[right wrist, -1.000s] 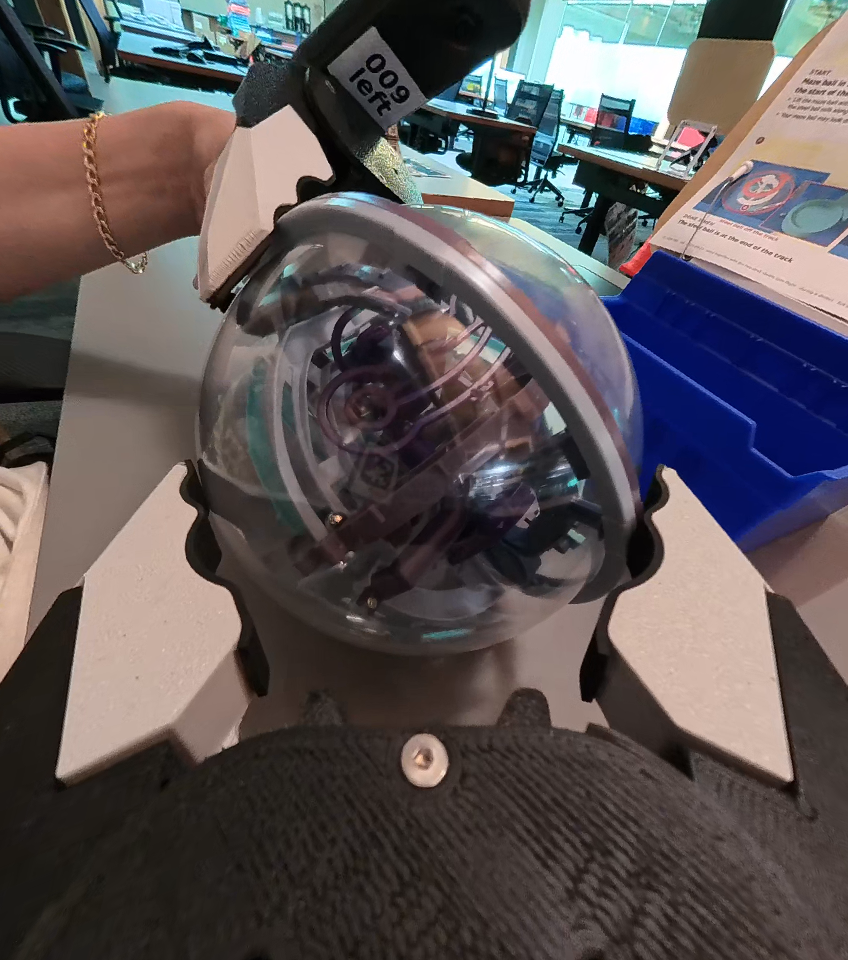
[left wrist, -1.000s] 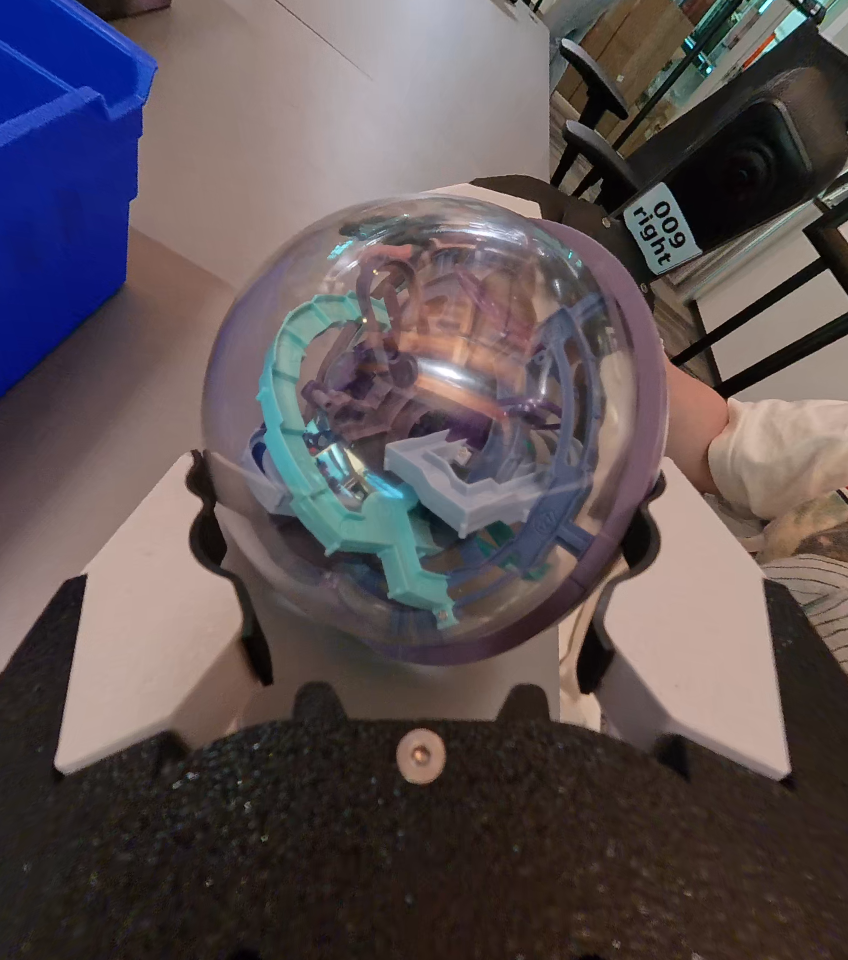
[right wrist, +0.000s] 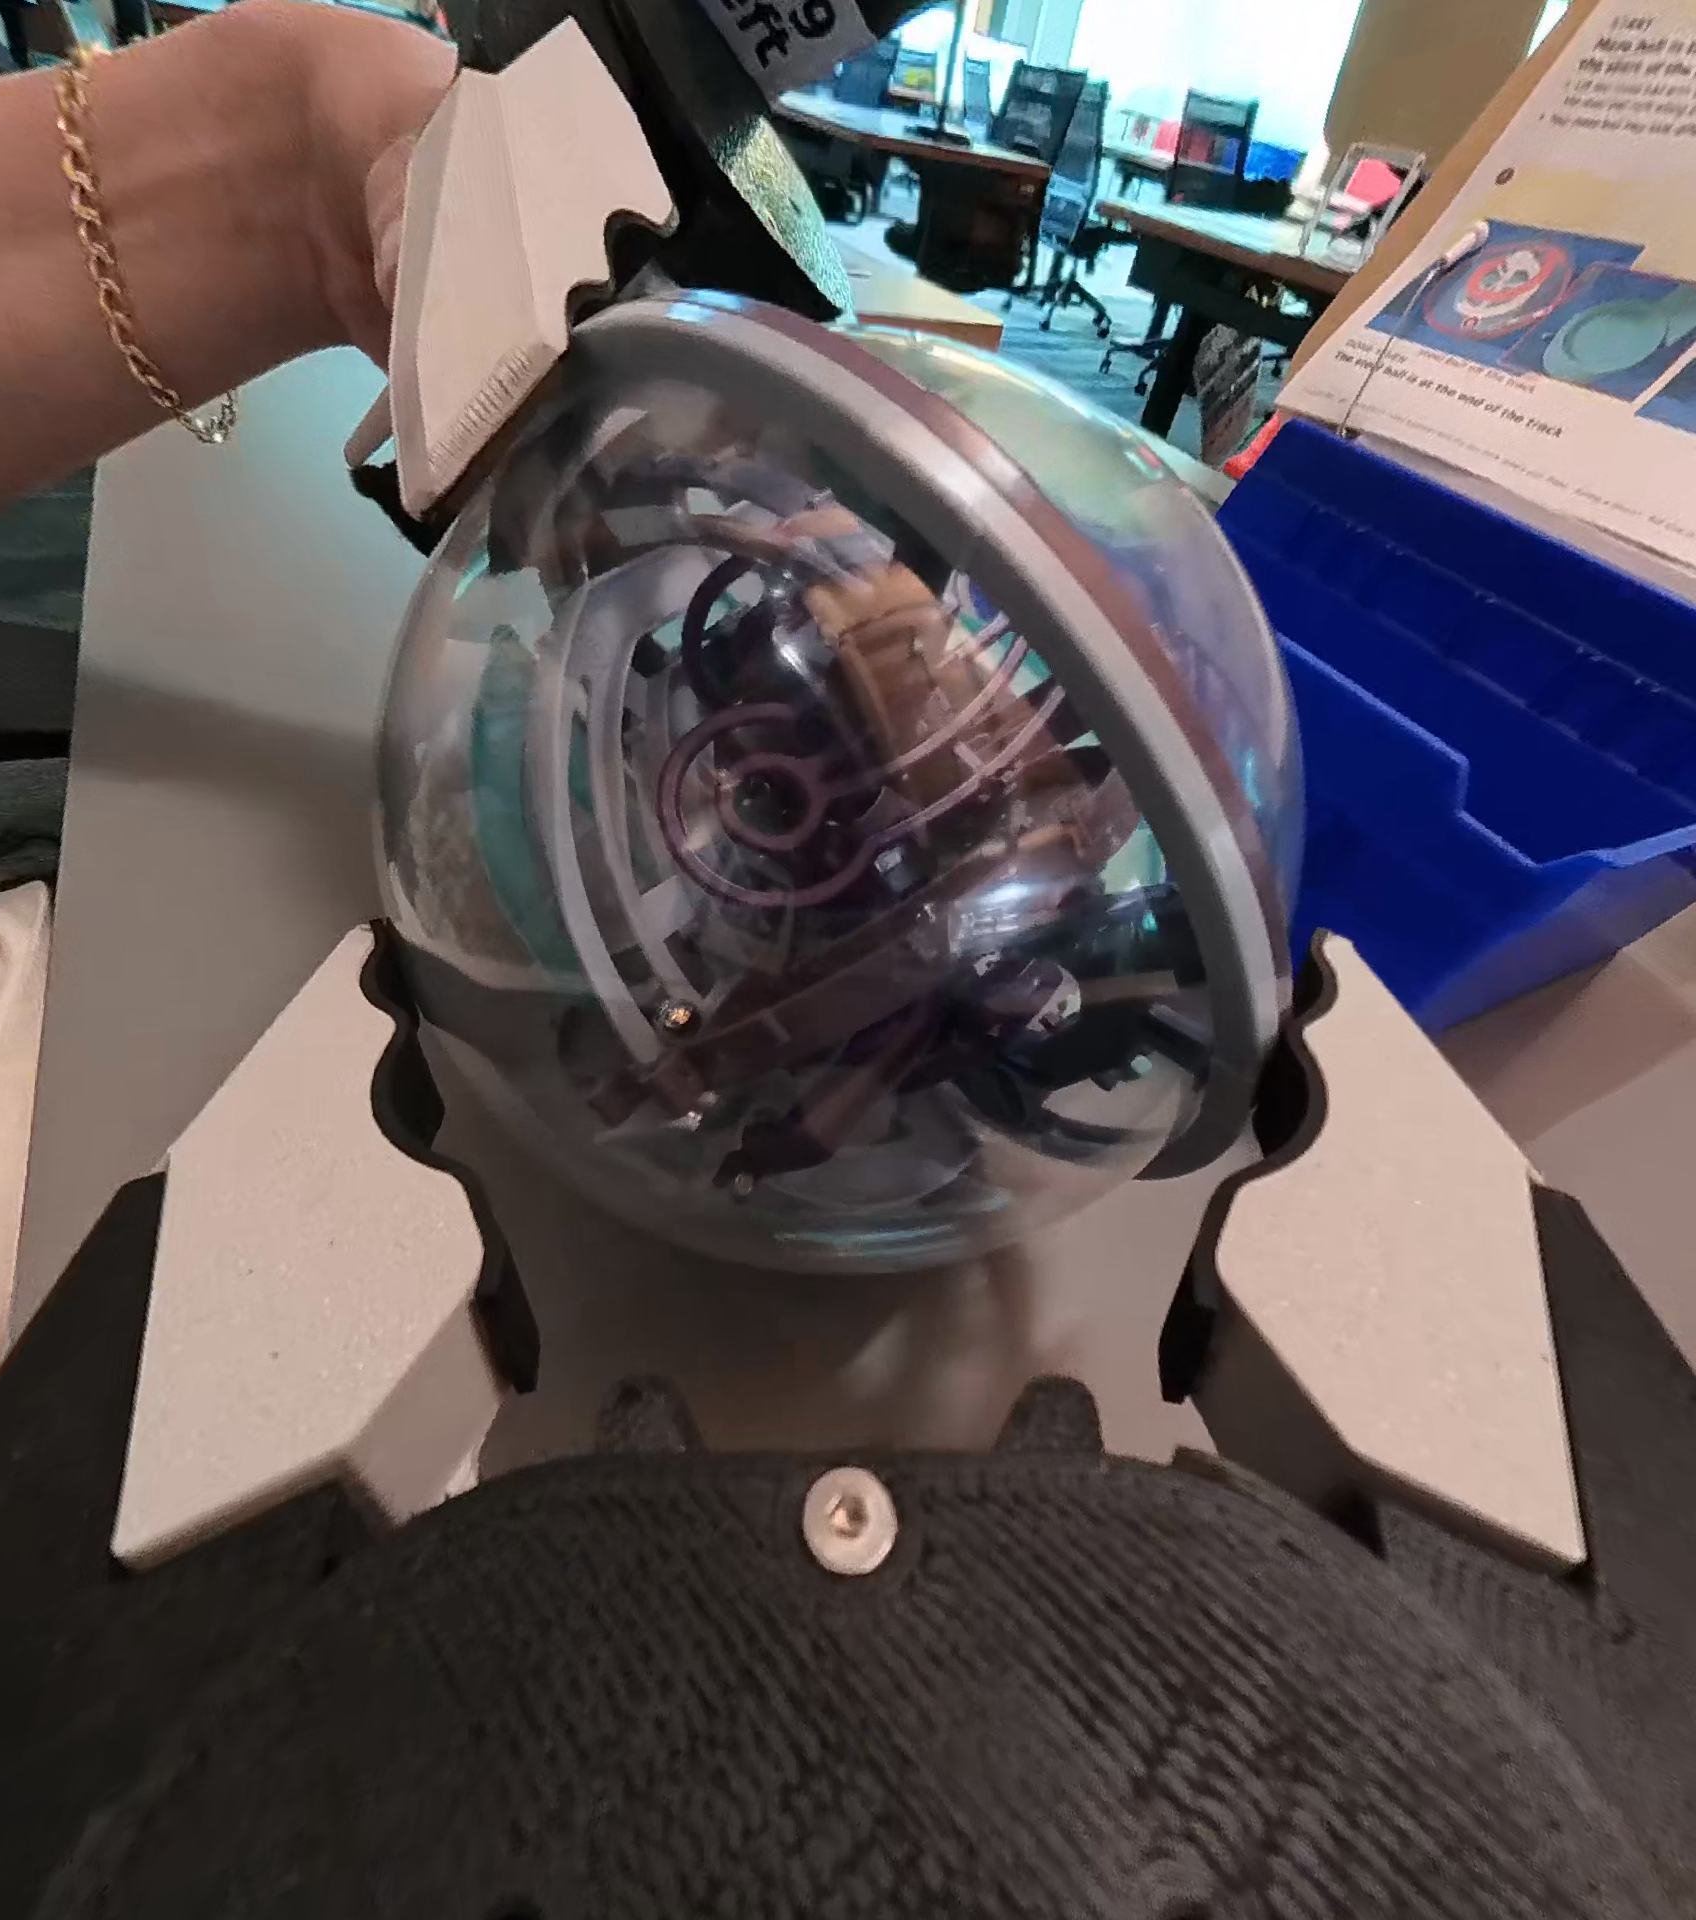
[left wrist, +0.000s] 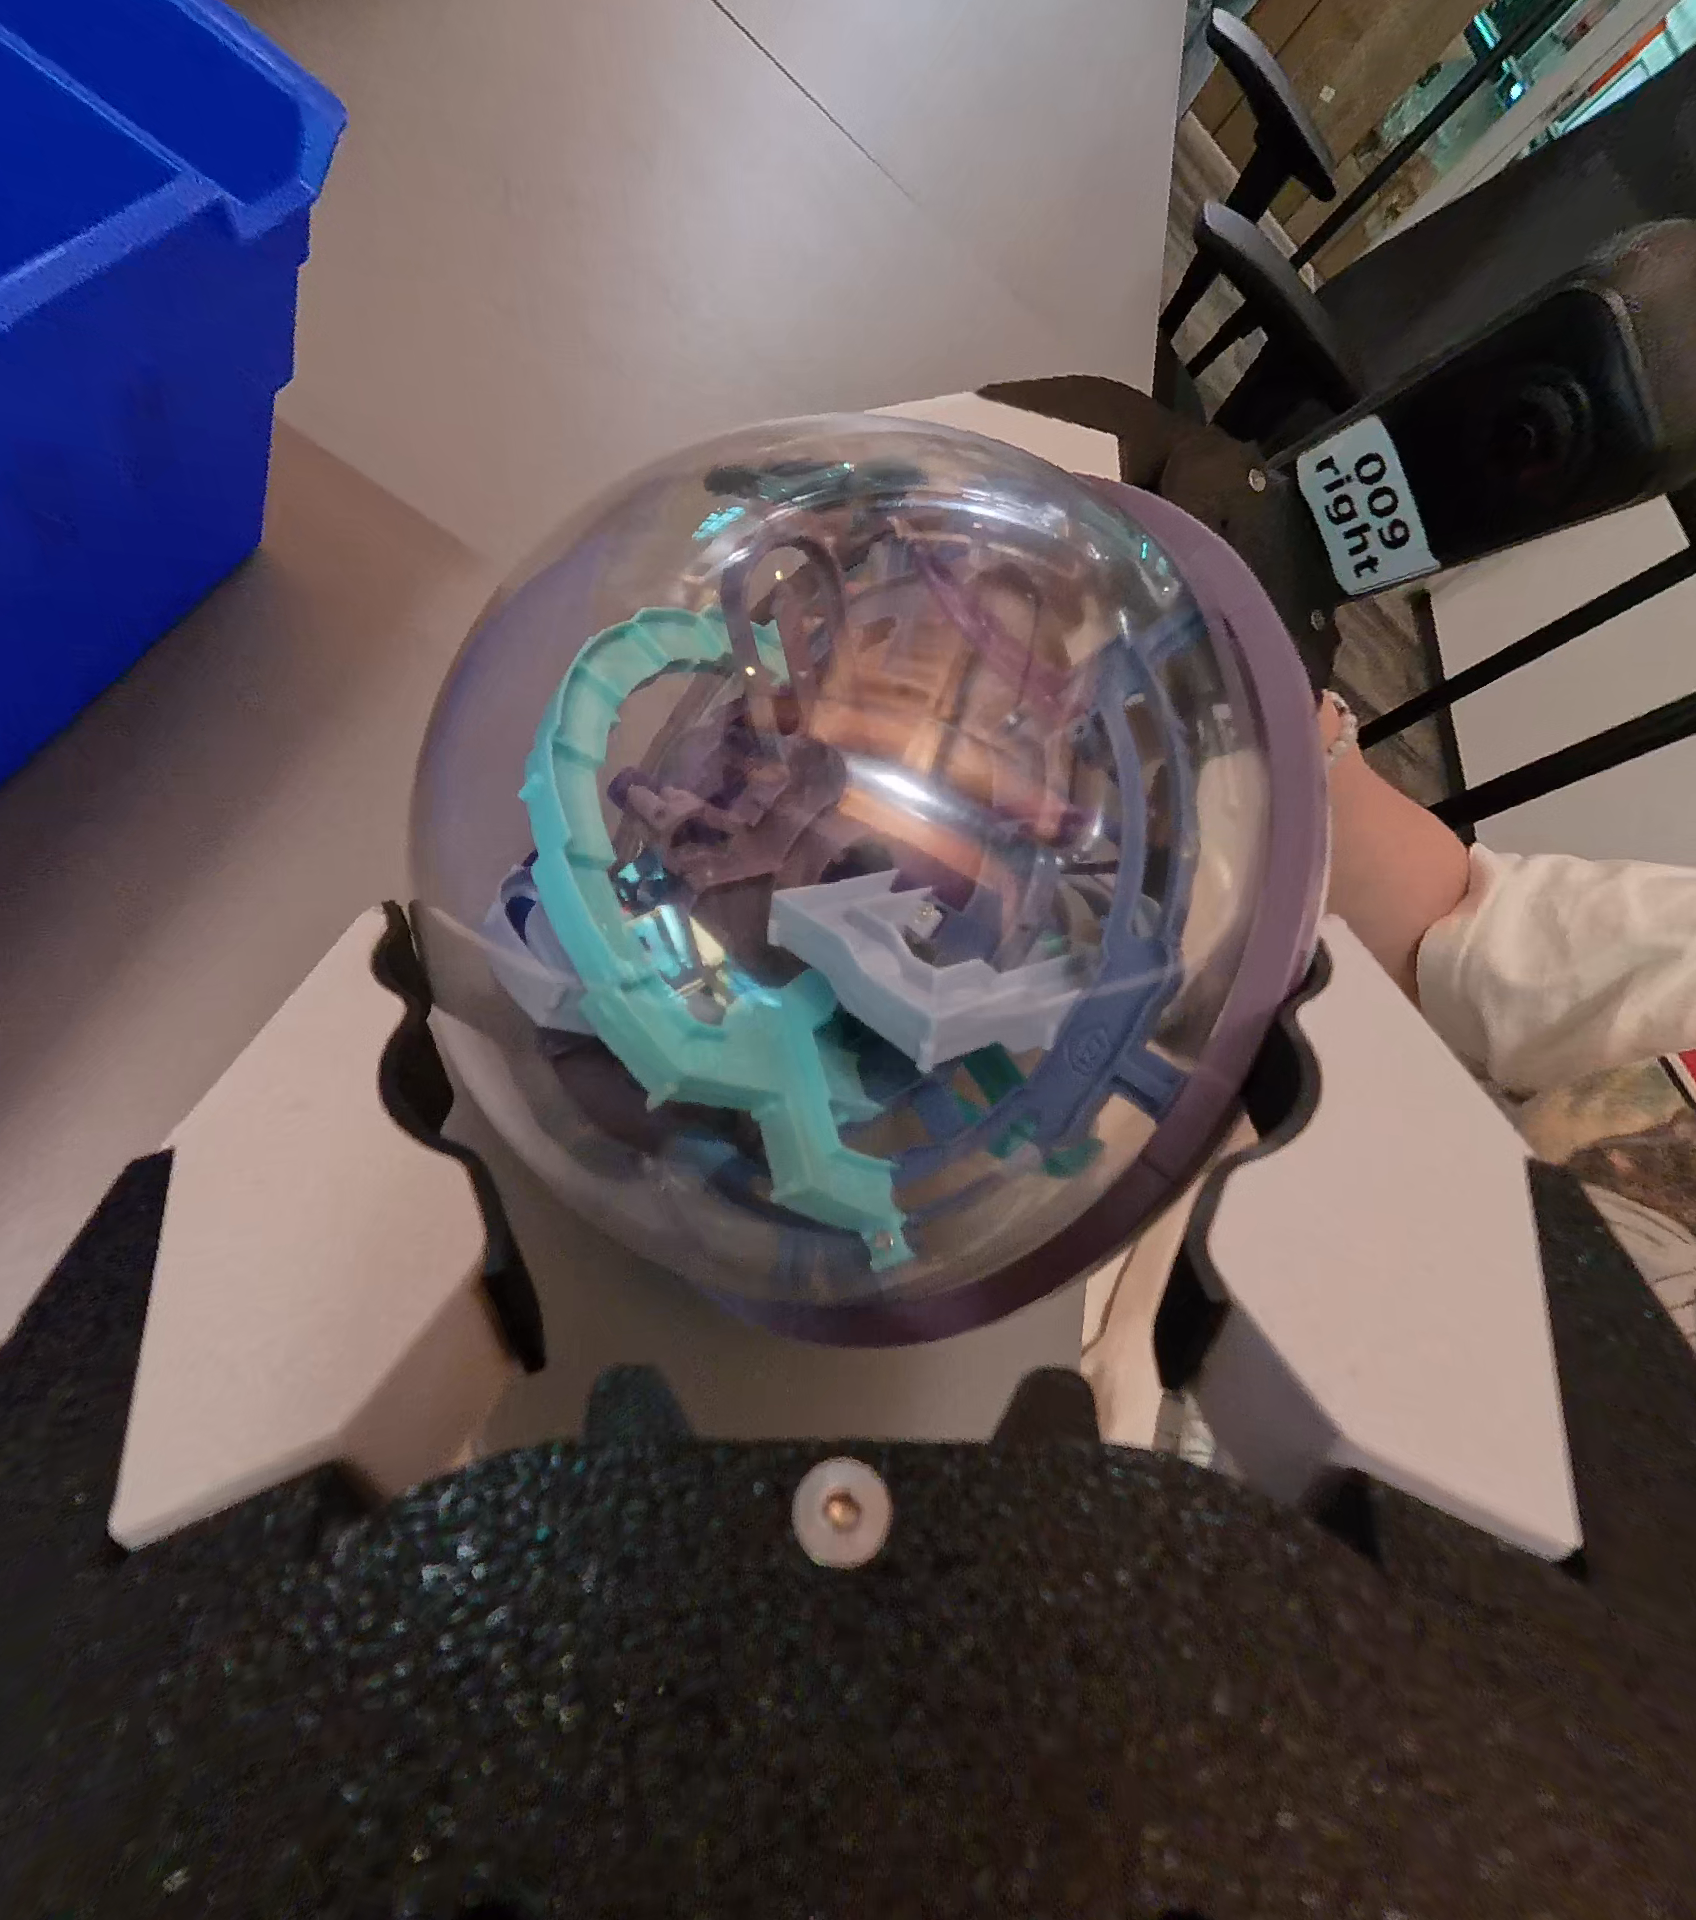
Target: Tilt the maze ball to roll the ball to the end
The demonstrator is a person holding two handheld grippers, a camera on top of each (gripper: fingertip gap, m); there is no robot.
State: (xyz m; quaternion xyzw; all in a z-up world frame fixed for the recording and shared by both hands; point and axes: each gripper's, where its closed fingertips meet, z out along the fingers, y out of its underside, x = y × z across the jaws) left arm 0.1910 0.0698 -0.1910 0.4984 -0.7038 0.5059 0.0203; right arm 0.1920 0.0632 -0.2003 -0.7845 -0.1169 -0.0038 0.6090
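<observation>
The maze ball (left wrist: 865,883) is a clear sphere with teal, blue and purple tracks inside and a purple-grey equator band. My left gripper (left wrist: 849,997) is shut on it, both black pads pressed against its sides. My right gripper (right wrist: 844,1018) is also shut on the maze ball (right wrist: 823,790), pads on both sides. The ball is held above the table. A small steel ball (right wrist: 675,1016) sits on a track at the lower left inside the sphere. The left gripper's white finger (right wrist: 501,301) touches the top of the sphere in the right wrist view. The right gripper's body (left wrist: 1446,457) shows behind the sphere in the left wrist view.
A blue bin (left wrist: 65,416) stands on the grey table (left wrist: 615,260) to the left; in the right wrist view the blue bin (right wrist: 1509,748) is at the right. An instruction sheet (right wrist: 1592,260) leans behind it. A person's arms hold both grippers. Chairs stand beyond the table edge.
The maze ball has been tilted between both grippers; the equator band and the inner tracks have turned. The left gripper's finger sits higher in the right wrist view. Both grasps hold.
</observation>
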